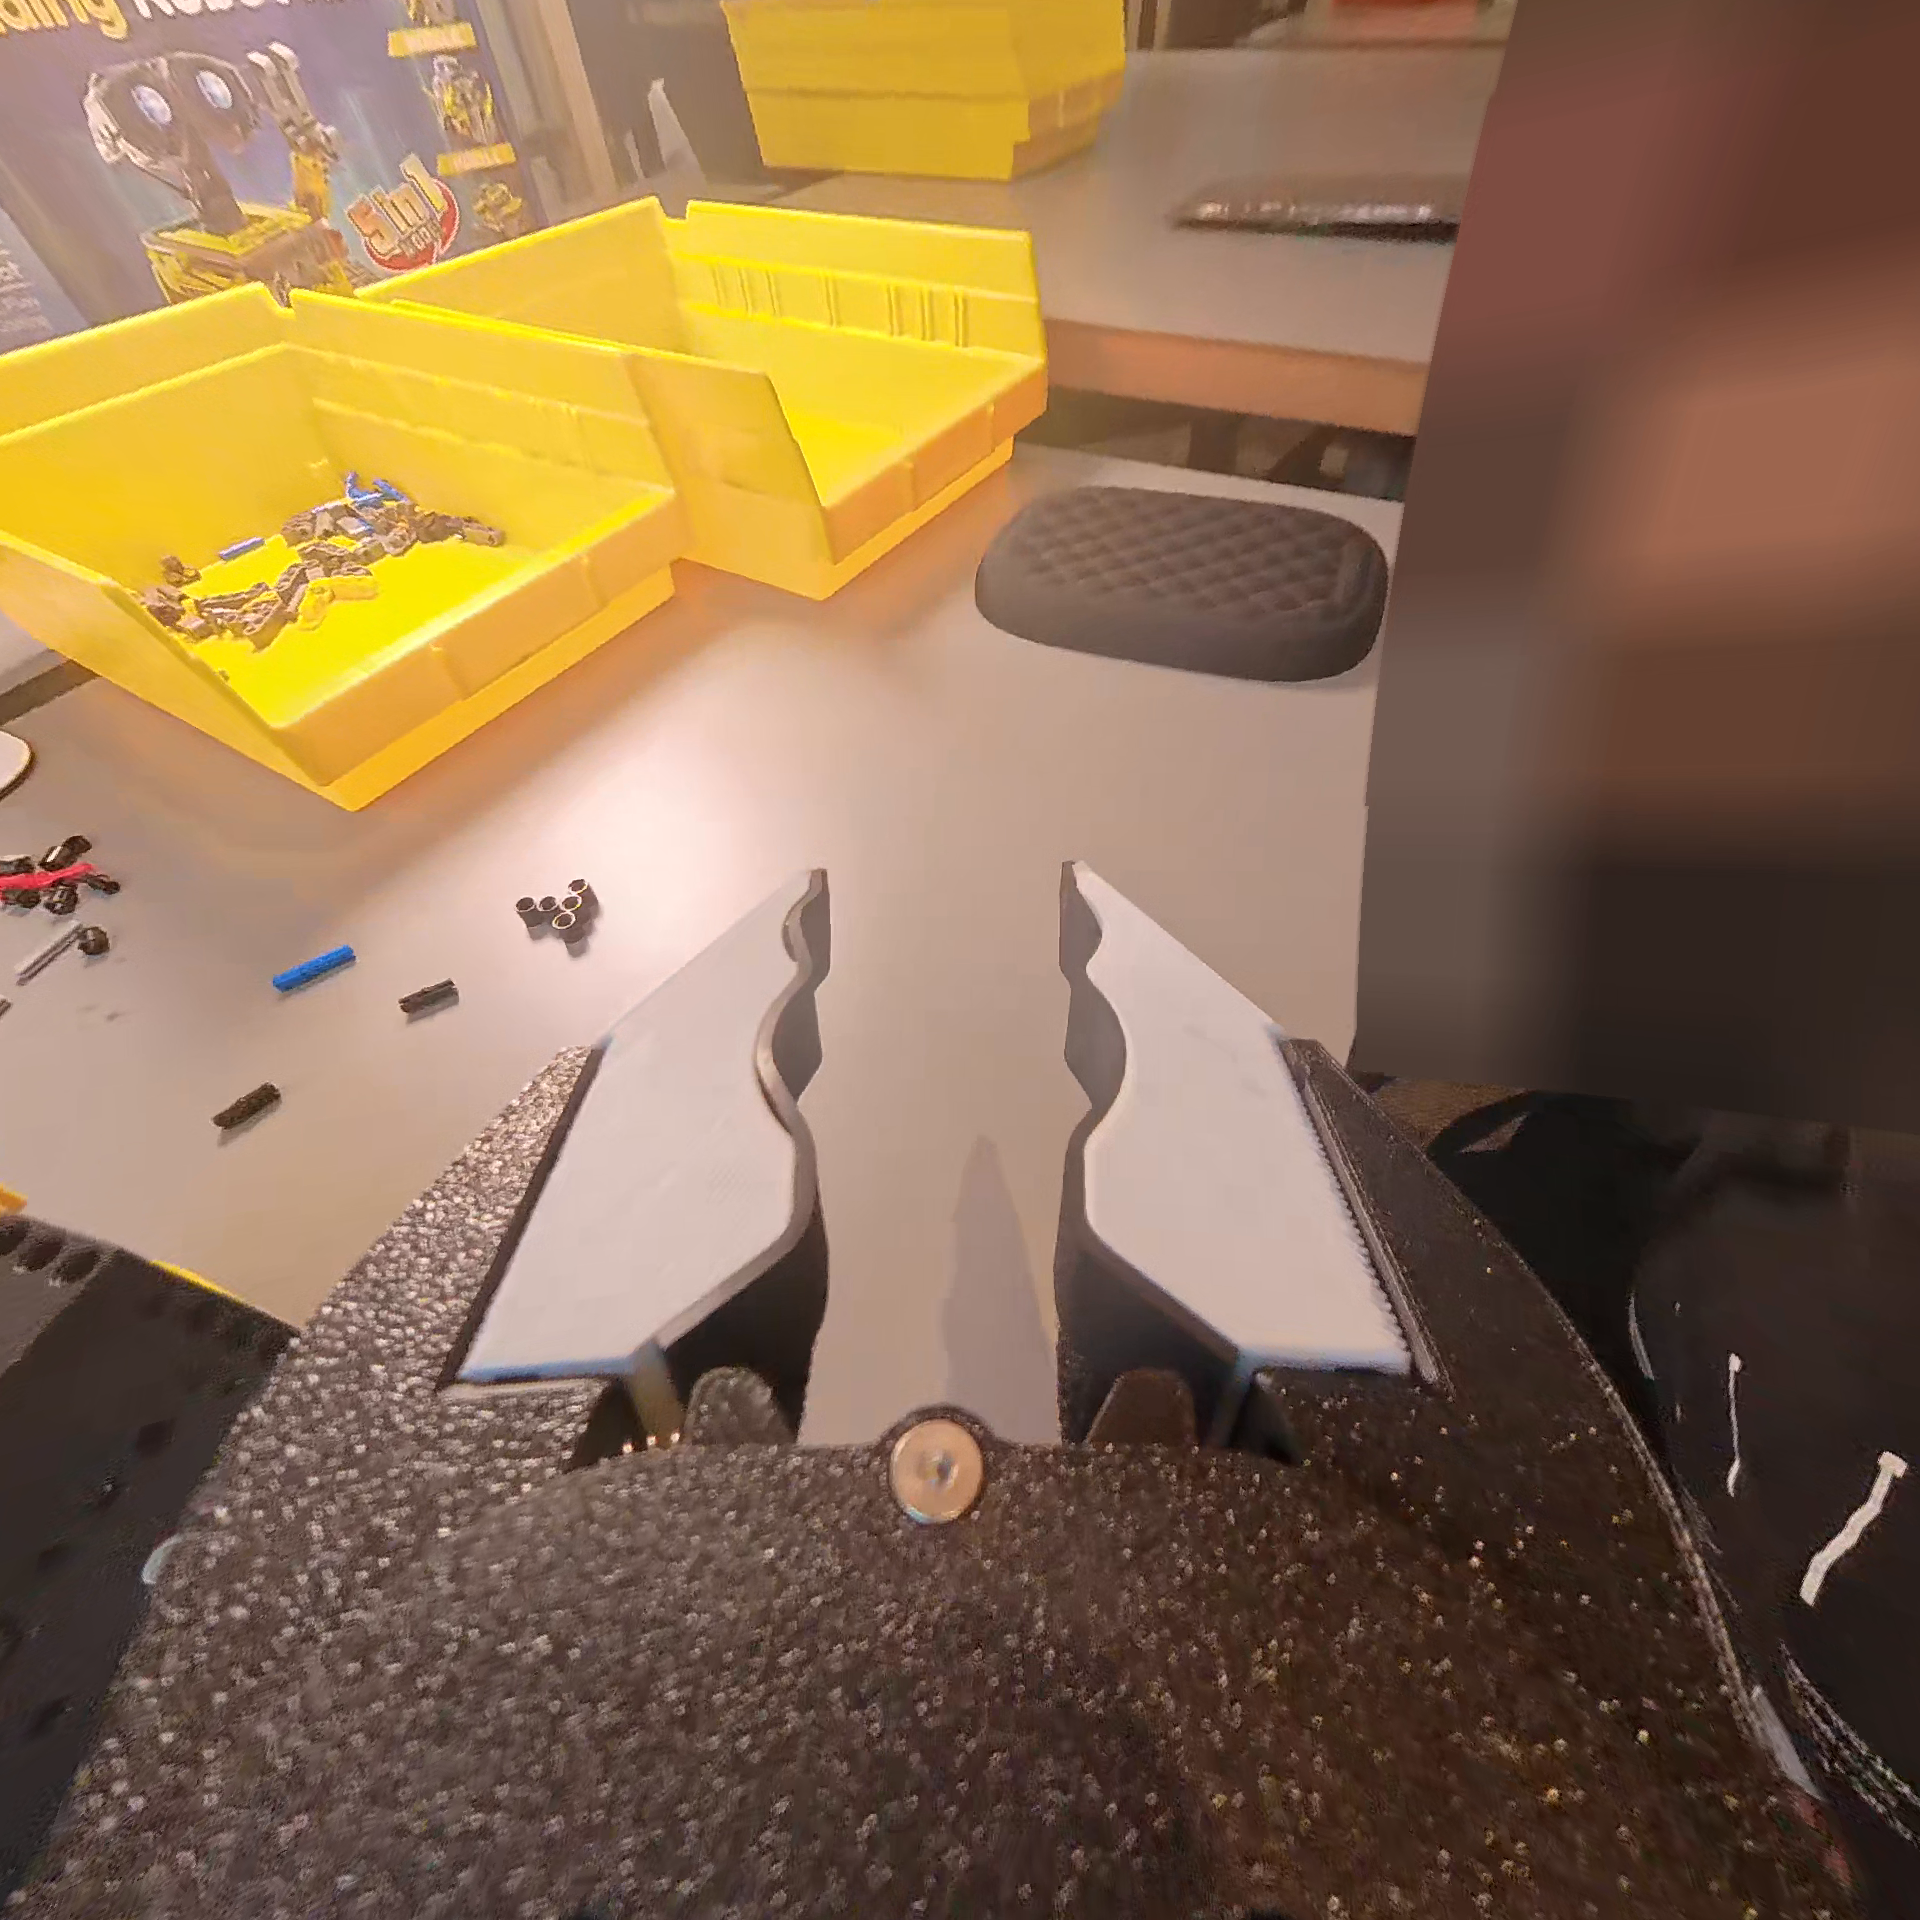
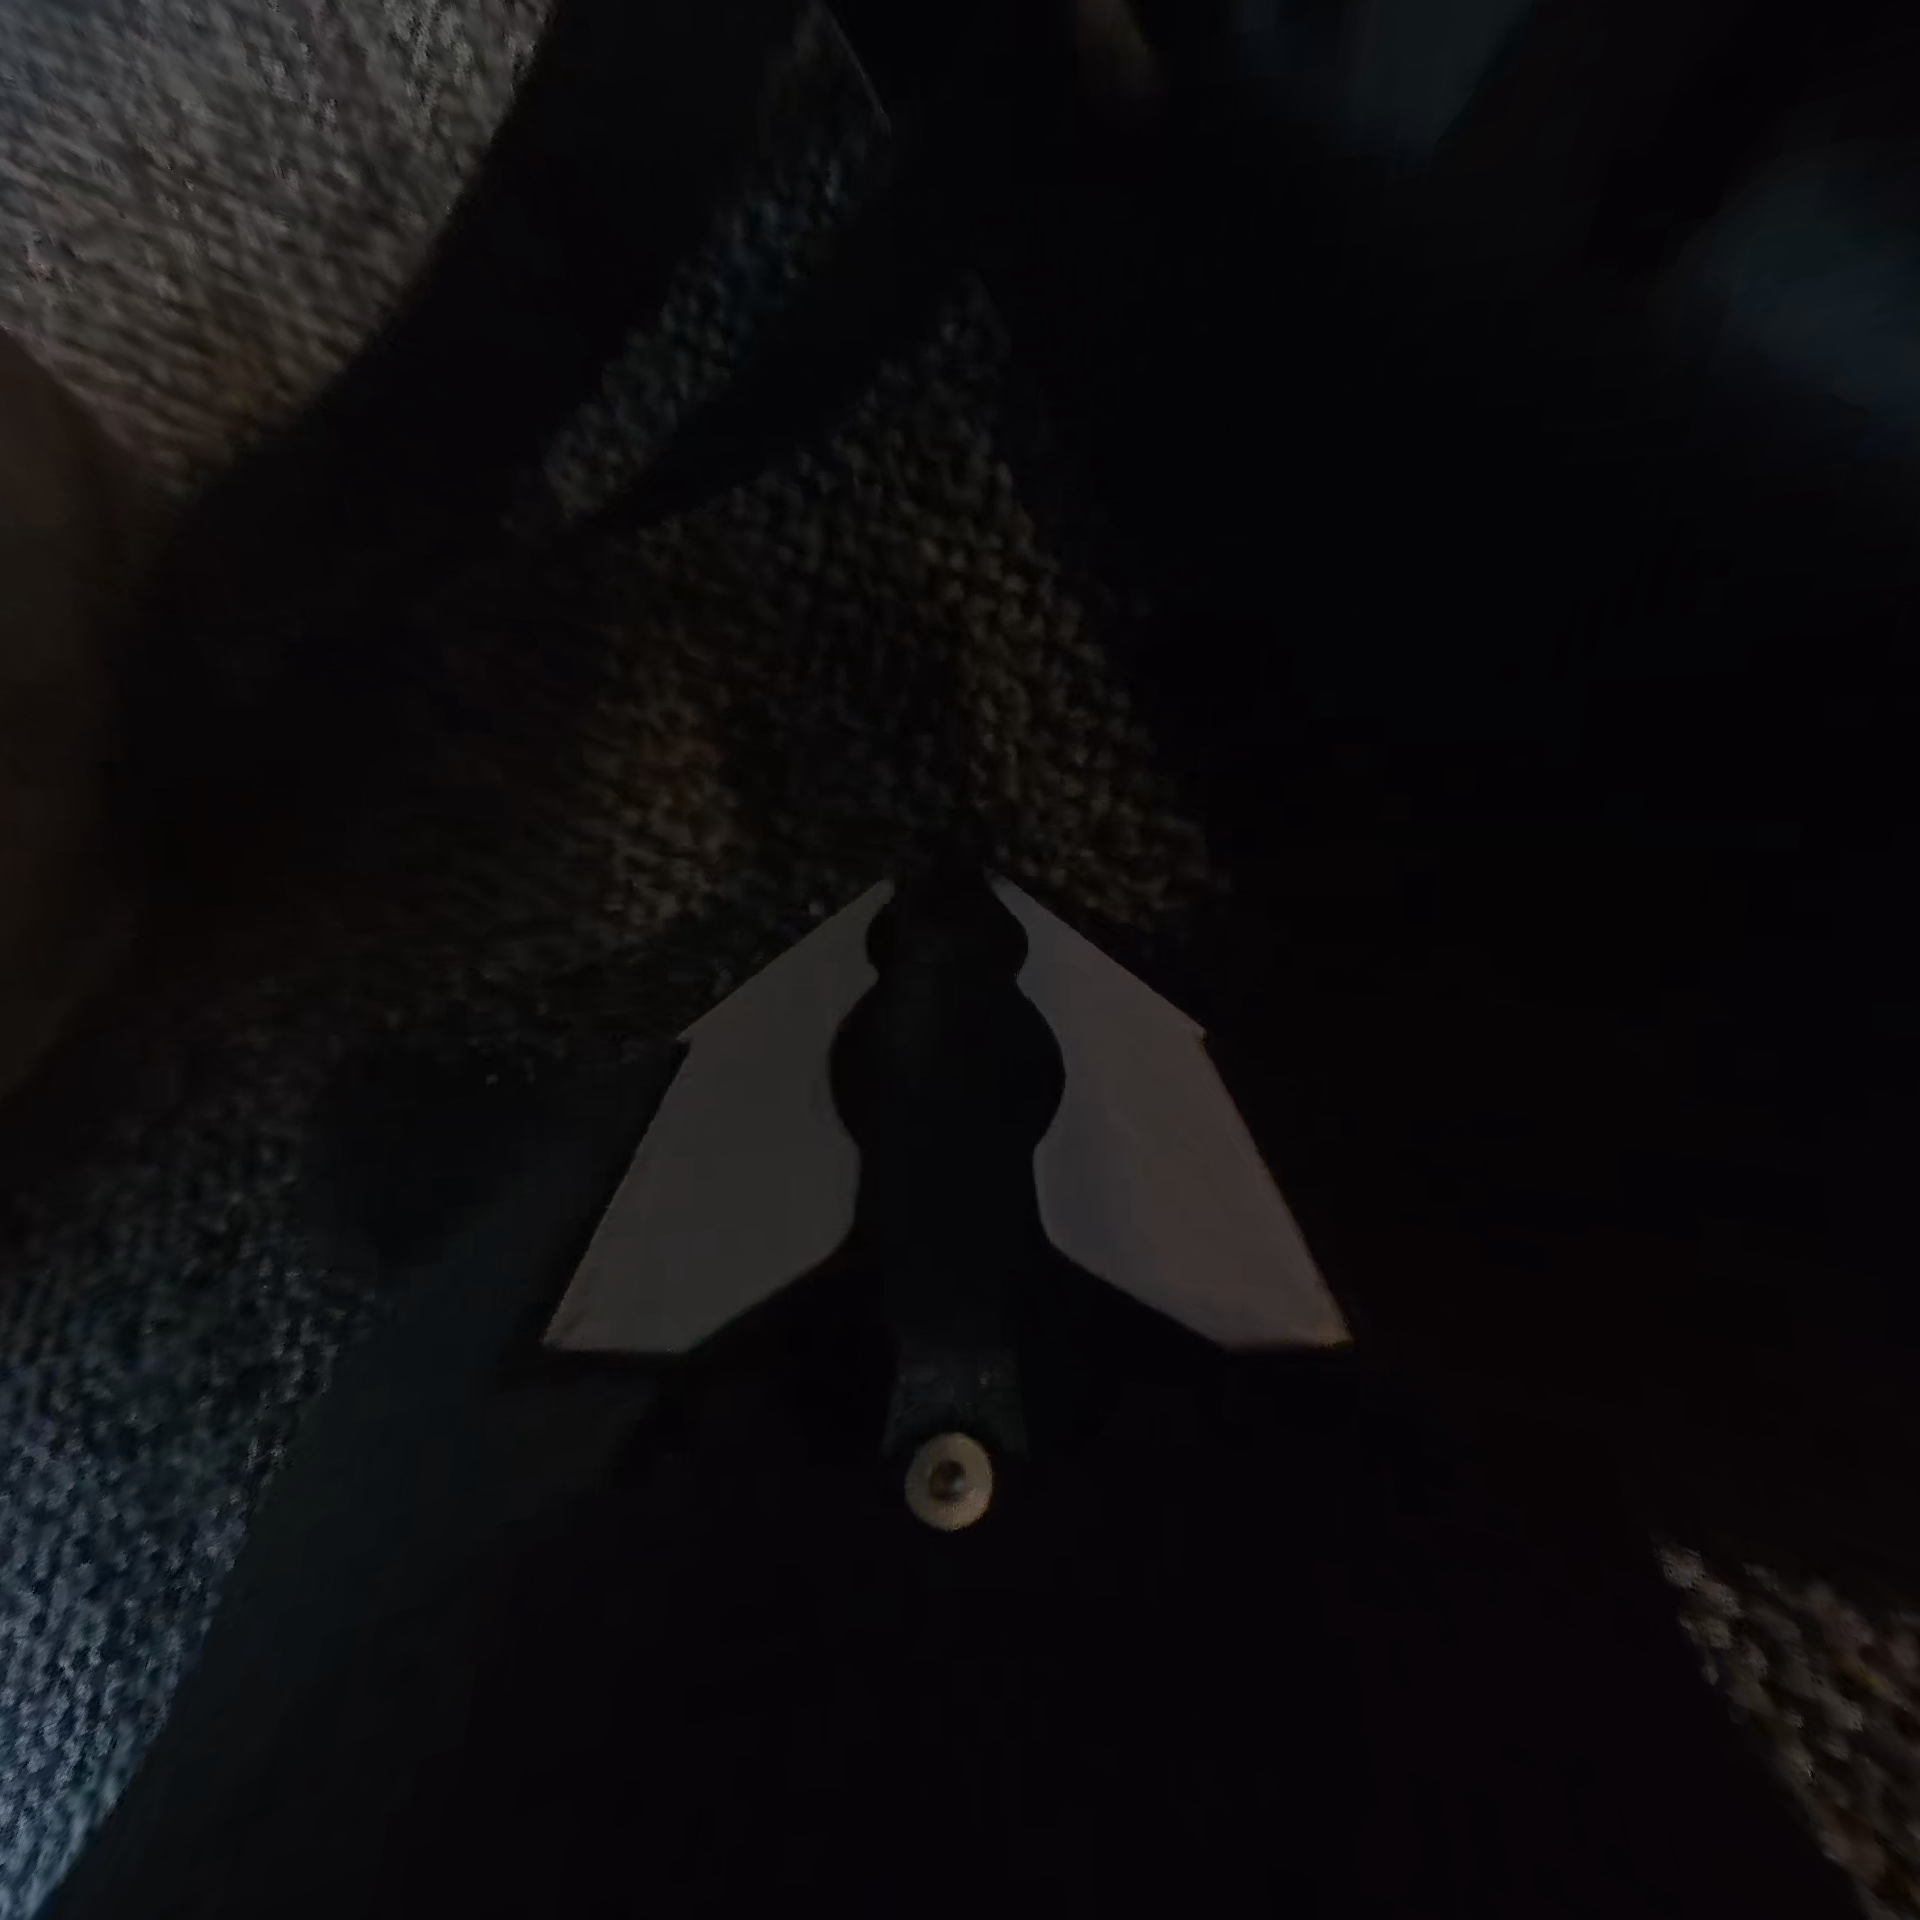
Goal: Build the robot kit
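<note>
Hovering: left gripper (image 1: 943, 894), jaws apart and empty, above bare grey table (image 1: 914, 748) at frame centre.
Nearest thing: cluster of black bushes (image 1: 559, 908), just left of the left fingertip; about six, touching one another.
Loose pins: blue pin (image 1: 314, 967), long axis running left to right, slightly tilted; two black pins (image 1: 428, 995) (image 1: 245, 1104) farther left and lower.
Left-edge pile: black bits with a red piece (image 1: 47, 881), well apart from the gripper; count unclear.
Bins: two yellow bins on this table, upper left; nearer bin (image 1: 499, 665) holds many small grey, black and blue parts; farther bin (image 1: 914, 416) shows none.
Third bin: (image 1: 914, 94), top centre, on another table.
Pad: black quilted pad (image 1: 1184, 582), upper right of the fingertips.
Box: printed box (image 1: 260, 145), top left.
Right gripper (image 2: 940, 883): tips nearly together, nothing seen between; dark view, carpet (image 2: 156, 156) beyond.
</note>
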